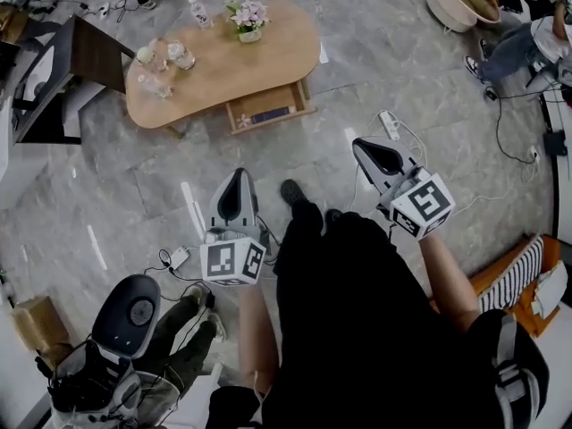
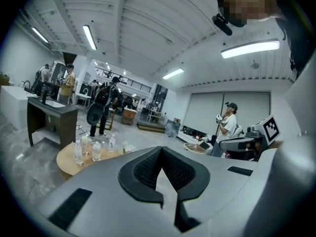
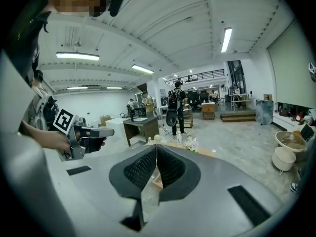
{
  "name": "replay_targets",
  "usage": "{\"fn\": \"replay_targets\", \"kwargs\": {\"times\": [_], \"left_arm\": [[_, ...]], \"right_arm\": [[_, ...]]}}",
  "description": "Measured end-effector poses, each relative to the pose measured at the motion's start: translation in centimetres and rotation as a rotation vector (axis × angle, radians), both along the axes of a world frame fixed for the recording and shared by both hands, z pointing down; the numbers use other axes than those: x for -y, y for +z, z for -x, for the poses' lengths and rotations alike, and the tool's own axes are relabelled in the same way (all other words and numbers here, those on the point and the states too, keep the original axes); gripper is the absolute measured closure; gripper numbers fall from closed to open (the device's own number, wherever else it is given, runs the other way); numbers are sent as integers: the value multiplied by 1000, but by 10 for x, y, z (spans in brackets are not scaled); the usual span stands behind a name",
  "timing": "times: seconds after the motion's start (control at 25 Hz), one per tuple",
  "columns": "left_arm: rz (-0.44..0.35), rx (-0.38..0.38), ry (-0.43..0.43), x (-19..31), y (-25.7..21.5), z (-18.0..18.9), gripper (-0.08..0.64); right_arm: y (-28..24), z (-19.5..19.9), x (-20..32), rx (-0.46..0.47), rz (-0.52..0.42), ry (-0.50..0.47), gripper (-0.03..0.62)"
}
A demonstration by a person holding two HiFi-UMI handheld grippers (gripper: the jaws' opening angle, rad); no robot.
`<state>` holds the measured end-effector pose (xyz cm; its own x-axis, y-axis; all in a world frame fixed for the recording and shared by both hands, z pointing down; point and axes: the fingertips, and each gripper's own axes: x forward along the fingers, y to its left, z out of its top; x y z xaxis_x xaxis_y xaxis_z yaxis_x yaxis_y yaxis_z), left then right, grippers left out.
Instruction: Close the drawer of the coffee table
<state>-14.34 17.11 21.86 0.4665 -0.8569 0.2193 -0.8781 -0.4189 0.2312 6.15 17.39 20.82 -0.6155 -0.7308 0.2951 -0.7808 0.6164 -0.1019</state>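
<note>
The oval wooden coffee table stands on the grey floor at the top of the head view. Its drawer is pulled out of the near side. On the tabletop are water bottles and a small flower pot. My left gripper and right gripper are both shut with nothing in them. They are held in the air well short of the table and point toward it. In the left gripper view the shut jaws have the table at the lower left. In the right gripper view the jaws cover most of it.
A power strip with cables lies on the floor right of the drawer, and more cables at the left. A dark desk stands left of the table. A person with equipment is at the lower left, and a round basket at the top right.
</note>
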Motion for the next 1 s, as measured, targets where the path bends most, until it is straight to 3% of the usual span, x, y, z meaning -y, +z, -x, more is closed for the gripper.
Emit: {"fn": "replay_targets", "kwargs": {"times": [0.44,0.84,1.0], "left_arm": [[60,-8,79,61,27,-2,546],[126,-11,-14,94,58,-8,546],[158,-23,-62,115,76,-21,546]], "right_arm": [[33,6,38,-89,86,43,580],[68,0,93,-128,125,-37,578],[96,0,125,-165,143,-135,578]]}}
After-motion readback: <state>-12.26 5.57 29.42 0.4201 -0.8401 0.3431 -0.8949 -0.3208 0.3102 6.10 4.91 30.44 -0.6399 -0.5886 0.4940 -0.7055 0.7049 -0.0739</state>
